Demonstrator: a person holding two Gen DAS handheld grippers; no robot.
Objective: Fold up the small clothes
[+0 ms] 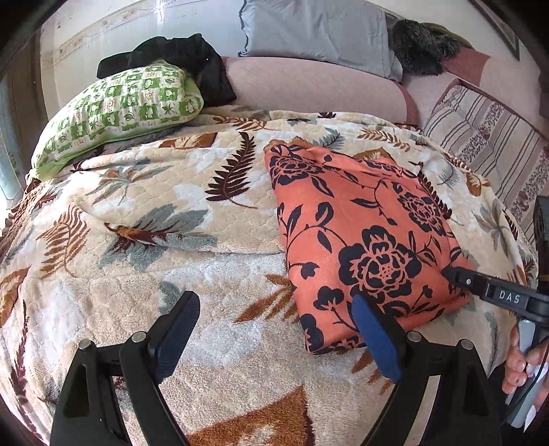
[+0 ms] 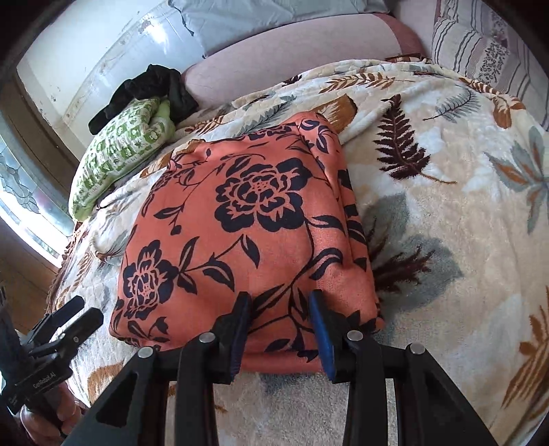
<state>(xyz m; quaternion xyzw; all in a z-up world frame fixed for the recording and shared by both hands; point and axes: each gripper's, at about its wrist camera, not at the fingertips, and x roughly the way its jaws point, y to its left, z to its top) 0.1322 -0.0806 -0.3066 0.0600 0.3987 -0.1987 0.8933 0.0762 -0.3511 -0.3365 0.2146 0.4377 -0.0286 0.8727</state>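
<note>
An orange cloth with dark blue flowers (image 1: 360, 233) lies folded into a rectangle on the leaf-patterned blanket (image 1: 144, 274). It also shows in the right wrist view (image 2: 240, 223). My left gripper (image 1: 278, 329) is open over the blanket, its right finger just over the cloth's near left edge. My right gripper (image 2: 279, 329) is open with both fingers at the cloth's near edge, nothing clamped. It enters the left wrist view (image 1: 453, 272) at the cloth's right side. My left gripper shows in the right wrist view (image 2: 77, 314) left of the cloth.
A green patterned pillow (image 1: 116, 113) and a black garment (image 1: 185, 58) lie at the bed's far left. A pink bolster (image 1: 308, 89), a grey pillow (image 1: 315, 31) and a striped cushion (image 1: 487, 137) sit behind. A window (image 2: 20, 192) is at left.
</note>
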